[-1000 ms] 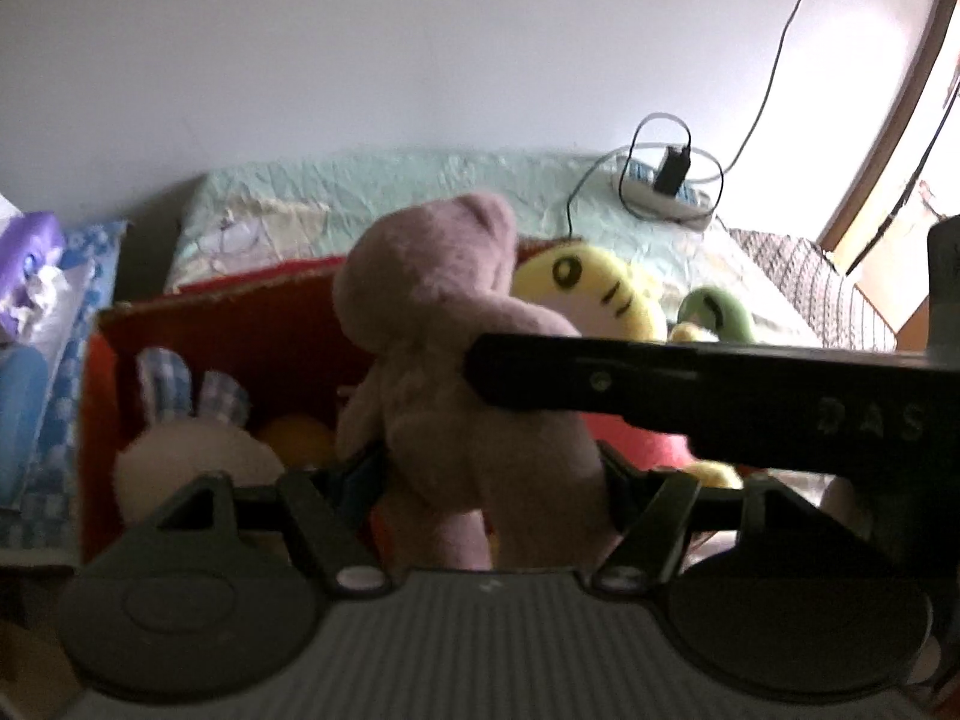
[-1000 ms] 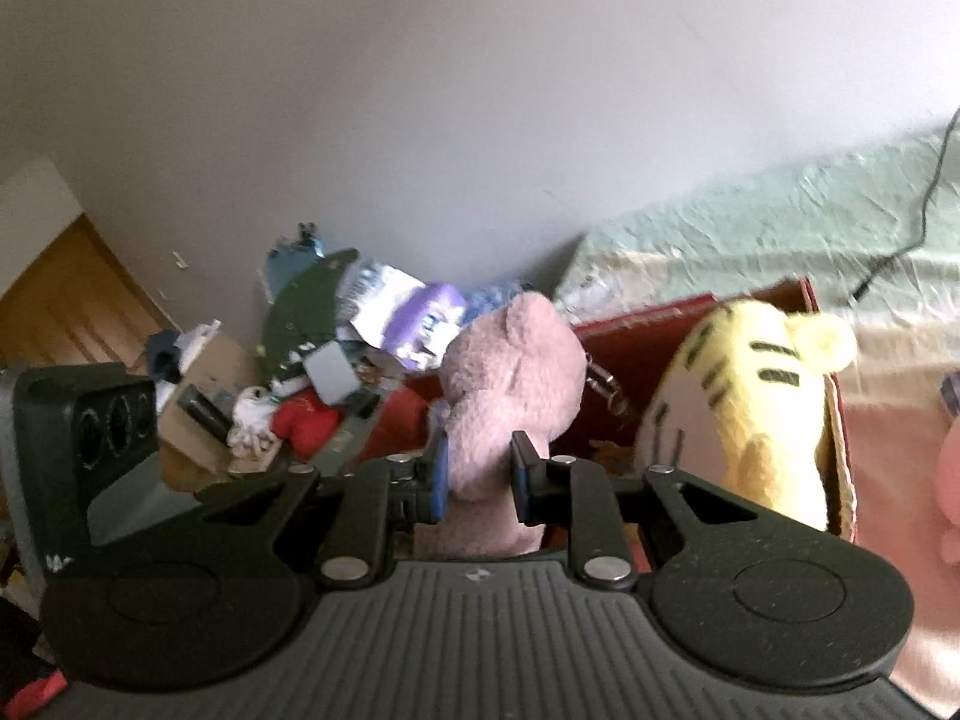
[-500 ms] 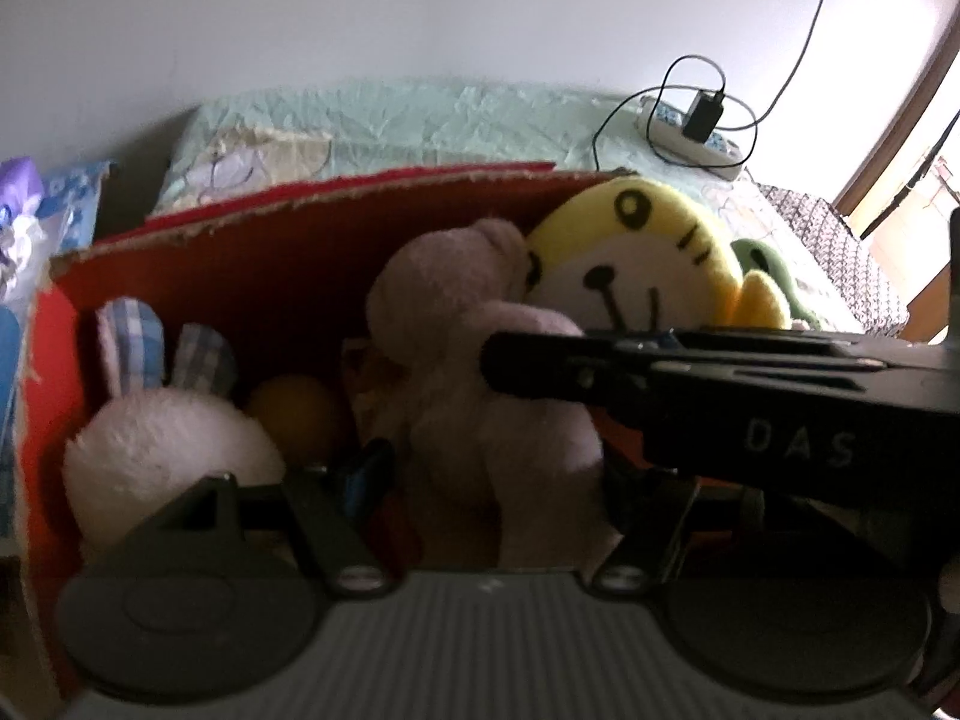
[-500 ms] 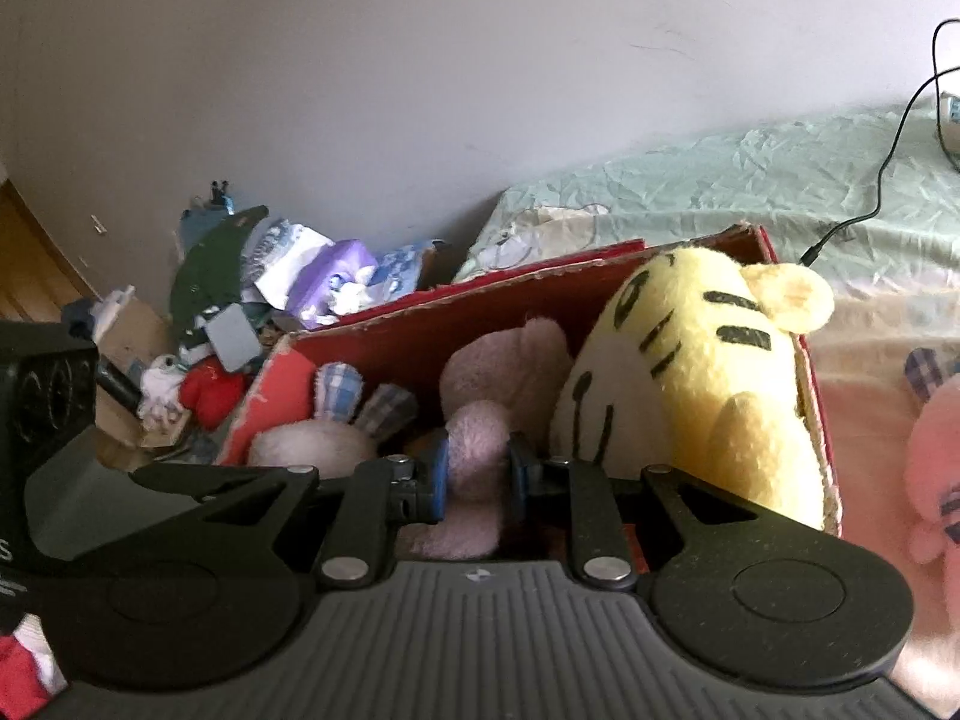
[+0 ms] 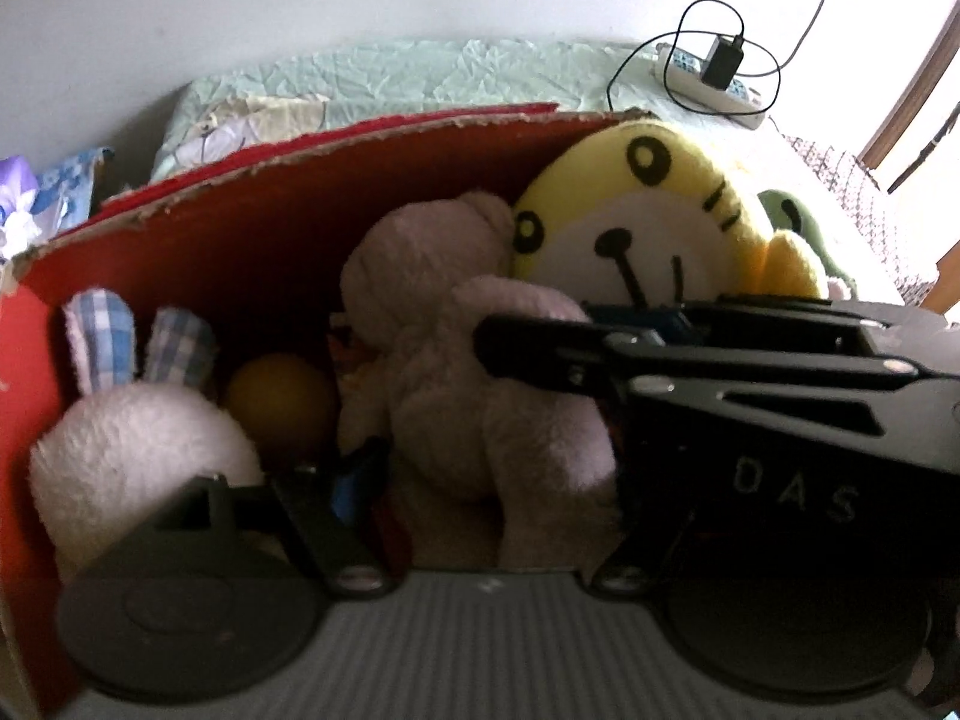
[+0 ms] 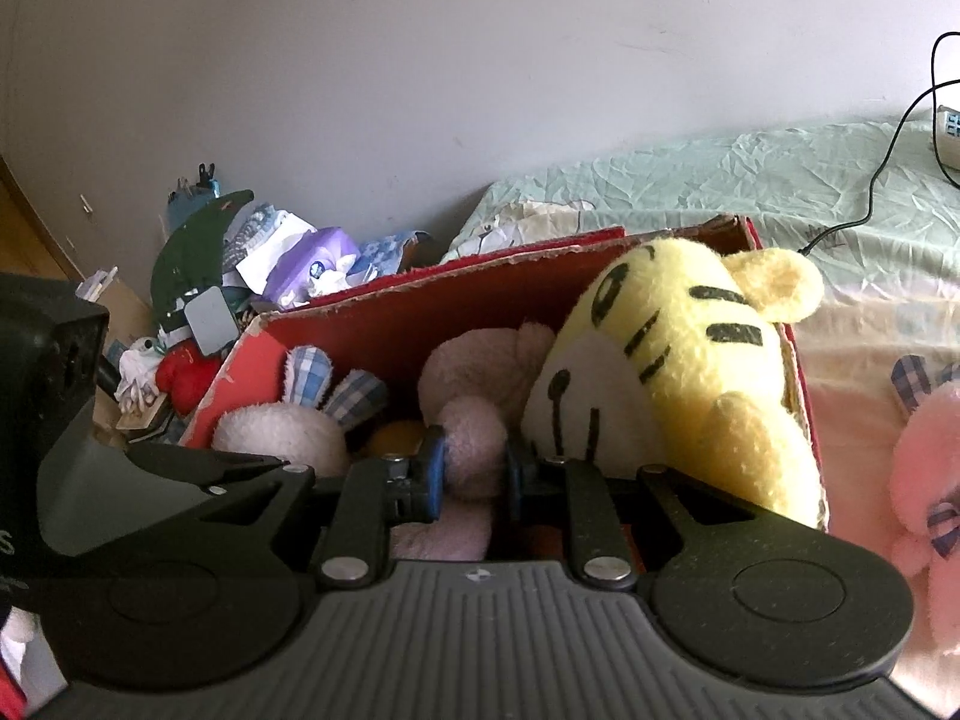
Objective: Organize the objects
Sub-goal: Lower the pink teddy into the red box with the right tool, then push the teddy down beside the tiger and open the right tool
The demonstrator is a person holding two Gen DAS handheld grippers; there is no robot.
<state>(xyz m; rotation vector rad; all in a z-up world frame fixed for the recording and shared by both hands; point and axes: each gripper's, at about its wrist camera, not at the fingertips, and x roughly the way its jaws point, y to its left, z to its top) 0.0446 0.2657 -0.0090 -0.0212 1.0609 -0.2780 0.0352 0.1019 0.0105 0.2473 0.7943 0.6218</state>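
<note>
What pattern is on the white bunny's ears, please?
Blue-and-white plaid ears, clearest in the left wrist view.

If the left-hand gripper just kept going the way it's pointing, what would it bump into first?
Most likely the pink teddy bear, which sits right between the left gripper's opening fingers inside the red box. The right gripper crosses just above it, so depth there is hard to judge.

- A white power strip (image 5: 714, 84) lies on the far right of the bed (image 5: 420, 78), a black charger (image 5: 725, 63) plugged into it, its cable looped around.
- A pale green sheet (image 6: 690, 180) covers the bed.
- A grey wall (image 6: 420, 60) stands behind.
- Left of the bed, a pile of clutter with a purple tissue pack (image 6: 312, 264) sits on top.
</note>
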